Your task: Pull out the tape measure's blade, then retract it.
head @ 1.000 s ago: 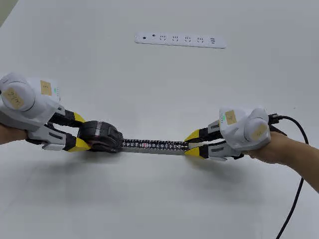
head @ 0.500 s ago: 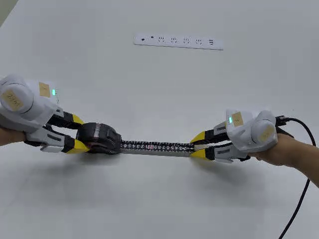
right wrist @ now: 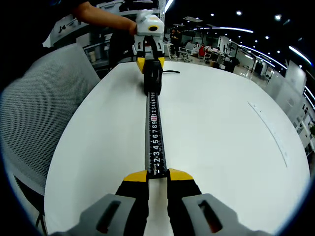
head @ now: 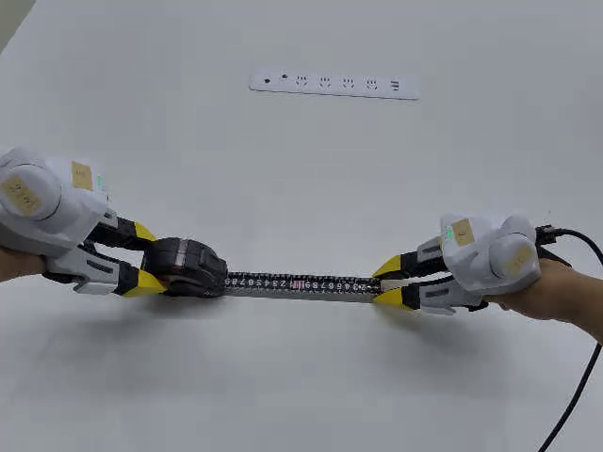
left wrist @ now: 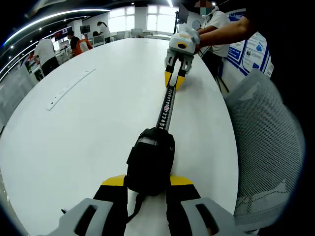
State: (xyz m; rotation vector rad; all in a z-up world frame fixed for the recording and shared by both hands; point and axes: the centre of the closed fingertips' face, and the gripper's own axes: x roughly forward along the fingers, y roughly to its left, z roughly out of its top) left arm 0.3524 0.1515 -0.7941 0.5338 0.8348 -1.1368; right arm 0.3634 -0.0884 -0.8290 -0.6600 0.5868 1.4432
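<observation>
in the right gripper view the right gripper (right wrist: 157, 175) has its 2 jaws pinched narrow on the tip end of the blade (right wrist: 154, 132), with the printed 2 and 3 just past the yellow fingertips. from there the blade runs dead straight toward 12 o'clock over the white table (right wrist: 221, 123) to the black case (right wrist: 152, 78), which the left gripper (right wrist: 150, 61) clamps from the far side. in the head view the same line lies flat across the near part of the table, from 9 o'clock to 3 o'clock: case and left gripper at 9, right gripper at 3, and the blade taut between them. whether the blade touches the table i cannot tell. so the case lies at 9 o'clock from the right gripper, and the blade's long axis points straight at it. my judgement is that any further pull should go toward 3 o'clock and the return toward 9, along this 1 line, since a sideways drift could kink the blade. well beyond, toward 12 o'clock, lies a white power strip (head: 334, 84), clear of the work.
</observation>
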